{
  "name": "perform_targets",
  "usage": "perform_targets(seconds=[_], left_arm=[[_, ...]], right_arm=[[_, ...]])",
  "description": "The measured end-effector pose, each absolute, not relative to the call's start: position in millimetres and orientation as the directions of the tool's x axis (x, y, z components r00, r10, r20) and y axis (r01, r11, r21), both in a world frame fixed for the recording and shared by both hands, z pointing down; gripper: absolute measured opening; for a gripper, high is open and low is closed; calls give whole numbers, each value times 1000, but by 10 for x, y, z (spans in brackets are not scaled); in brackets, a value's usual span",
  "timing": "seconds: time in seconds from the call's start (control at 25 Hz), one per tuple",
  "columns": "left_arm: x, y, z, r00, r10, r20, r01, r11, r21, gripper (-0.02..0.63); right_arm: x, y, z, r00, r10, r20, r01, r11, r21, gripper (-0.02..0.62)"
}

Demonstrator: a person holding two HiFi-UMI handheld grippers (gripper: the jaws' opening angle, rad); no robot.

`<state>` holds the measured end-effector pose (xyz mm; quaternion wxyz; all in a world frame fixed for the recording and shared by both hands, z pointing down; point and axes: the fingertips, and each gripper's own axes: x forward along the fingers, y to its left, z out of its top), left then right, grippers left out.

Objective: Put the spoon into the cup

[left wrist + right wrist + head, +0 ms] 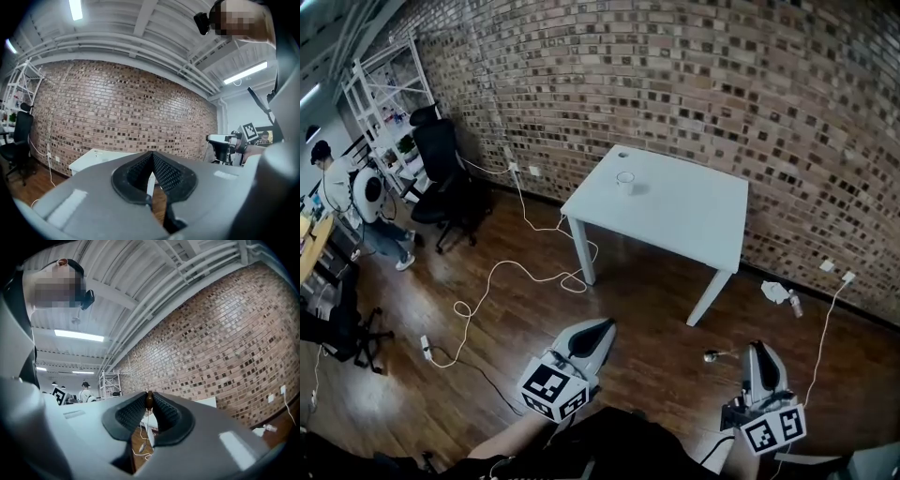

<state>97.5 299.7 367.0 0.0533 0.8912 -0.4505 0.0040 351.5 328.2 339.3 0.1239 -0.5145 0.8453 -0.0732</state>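
Right hand-held gripper [757, 349] pinches the spoon [722, 355] by its very end; it might slip. Left hand-held gripper [602, 326] is pressed together.

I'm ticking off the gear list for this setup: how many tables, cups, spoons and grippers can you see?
Table: 1
Cup: 1
Spoon: 1
Grippers: 2, the left gripper and the right gripper
Total: 5
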Motion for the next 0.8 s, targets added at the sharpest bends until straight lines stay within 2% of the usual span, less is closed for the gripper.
perform_targets(seconds=[0.48,0.8], left_arm=[[684,2346,3643,538,-841,59,-842,-534,80,-6],[149,1805,3617,591,-806,23,-805,-588,77,-6]], right_arm=[[3318,2601,3457,-481,-869,-121,-829,495,-262,51],[2848,2104,3384,-408,-901,-146,-862,433,-262,51]])
